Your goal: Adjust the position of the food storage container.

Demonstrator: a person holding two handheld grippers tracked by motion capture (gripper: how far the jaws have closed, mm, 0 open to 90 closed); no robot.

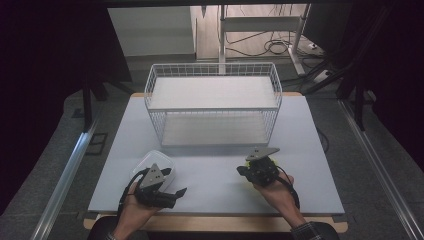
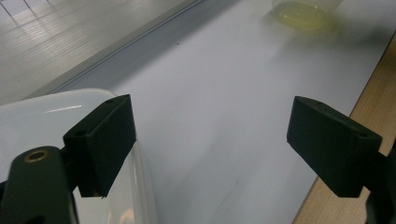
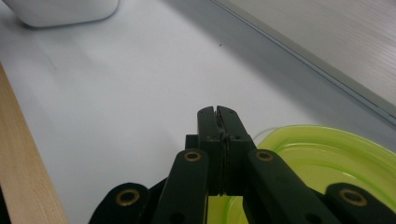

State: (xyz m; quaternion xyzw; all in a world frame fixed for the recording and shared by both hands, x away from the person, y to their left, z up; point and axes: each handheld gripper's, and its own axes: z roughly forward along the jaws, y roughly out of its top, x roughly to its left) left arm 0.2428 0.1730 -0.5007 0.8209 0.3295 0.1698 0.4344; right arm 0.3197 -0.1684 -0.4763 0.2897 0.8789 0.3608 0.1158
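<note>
Right gripper (image 3: 218,112) had its jaws pinched together, apparently on the rim of the yellow-green lid (image 3: 327,158) just beside them. Left gripper (image 2: 212,140) stood wide, white container (image 2: 42,116) against one jaw. Keep the lid level when lifting.

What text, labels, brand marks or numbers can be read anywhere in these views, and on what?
None can be read.
White container: plain, no label.
Yellow-green lid: no print visible.
Wire basket: no tag.
Left gripper and right gripper: black jaws, no marking.
Table: blank.
</note>
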